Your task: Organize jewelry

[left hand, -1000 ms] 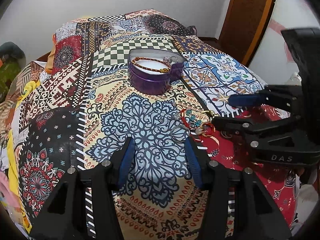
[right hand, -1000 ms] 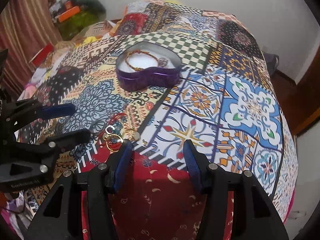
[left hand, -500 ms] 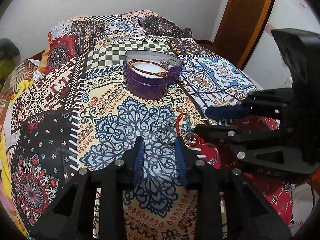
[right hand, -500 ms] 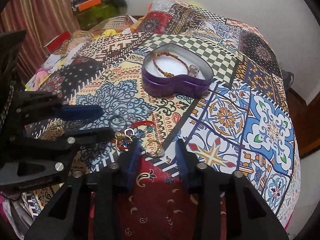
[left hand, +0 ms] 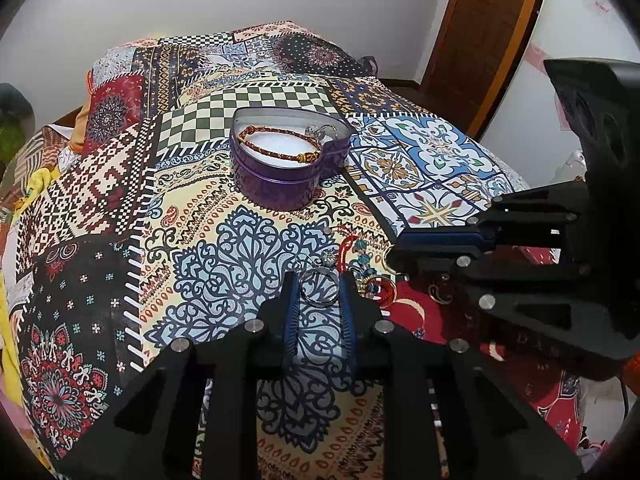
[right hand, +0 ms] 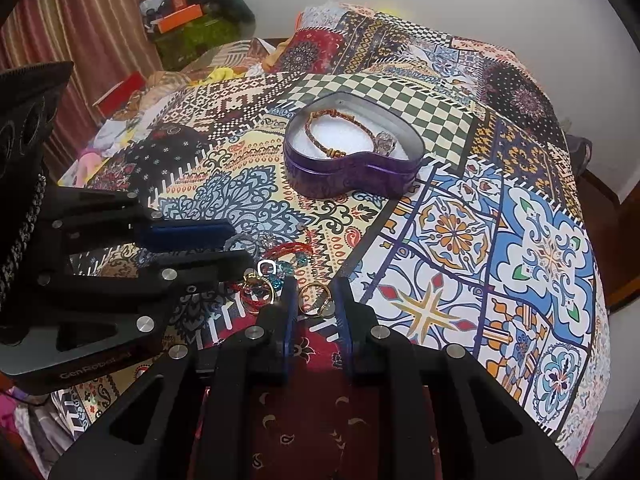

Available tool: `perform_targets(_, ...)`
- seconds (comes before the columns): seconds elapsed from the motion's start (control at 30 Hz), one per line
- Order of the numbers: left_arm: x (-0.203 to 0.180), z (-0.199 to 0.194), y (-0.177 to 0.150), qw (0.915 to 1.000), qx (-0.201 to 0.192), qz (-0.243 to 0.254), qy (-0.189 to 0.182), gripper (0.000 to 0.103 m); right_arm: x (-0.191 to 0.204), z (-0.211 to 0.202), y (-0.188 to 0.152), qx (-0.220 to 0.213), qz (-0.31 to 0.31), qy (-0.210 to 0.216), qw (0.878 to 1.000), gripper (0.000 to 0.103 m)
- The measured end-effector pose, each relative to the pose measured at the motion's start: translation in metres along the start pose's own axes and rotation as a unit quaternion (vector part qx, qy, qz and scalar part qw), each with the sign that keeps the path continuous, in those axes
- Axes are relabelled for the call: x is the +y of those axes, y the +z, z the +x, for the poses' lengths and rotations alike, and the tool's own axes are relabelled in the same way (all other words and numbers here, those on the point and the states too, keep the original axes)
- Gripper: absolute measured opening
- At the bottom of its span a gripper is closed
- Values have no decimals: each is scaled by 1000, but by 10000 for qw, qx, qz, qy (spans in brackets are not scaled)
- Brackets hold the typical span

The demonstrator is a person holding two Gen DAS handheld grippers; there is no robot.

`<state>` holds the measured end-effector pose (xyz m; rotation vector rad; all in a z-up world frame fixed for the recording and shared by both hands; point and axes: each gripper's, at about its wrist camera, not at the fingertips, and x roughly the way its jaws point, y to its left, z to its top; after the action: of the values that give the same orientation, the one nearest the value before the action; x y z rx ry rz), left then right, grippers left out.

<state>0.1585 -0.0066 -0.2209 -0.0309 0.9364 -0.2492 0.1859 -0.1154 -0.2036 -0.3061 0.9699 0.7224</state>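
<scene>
Your left gripper (left hand: 319,286) sits low over the patchwork bedspread (left hand: 120,184) with its jaws narrowed around a silver ring (left hand: 319,288); the ring lies flat between the blue pads (left hand: 291,300), and you cannot tell from either view whether the pads actually touch it. Your right gripper (right hand: 313,300) does much the same just to that side: its jaws are drawn close on either side of a gold ring (right hand: 316,300) that rests on the bed, contact likewise unclear. Between the two sets of jaws lies a small heap of loose jewelry (right hand: 276,272), with a red cord bracelet, teal beads, another gold ring and a small sparkling piece. Well ahead of both jaws stands the purple heart-shaped tin (left hand: 280,168), open, with a braided red-and-gold bracelet (left hand: 276,142) and a clear-stoned ring (right hand: 385,142) on its white lining. In the left view your right gripper crosses in from the right of the jaws.
</scene>
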Motion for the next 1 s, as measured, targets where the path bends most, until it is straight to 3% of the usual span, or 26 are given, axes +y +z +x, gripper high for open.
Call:
perform_targets(0.43,5,-26,8,9994,-307,-91,92,19,-10,-14,3,-175,271,-37,9995,8)
perform_targets(1.0,18,-54,47,9953,-921,-187,238,19,-26,-52,38,-967,563,-162,9936,8)
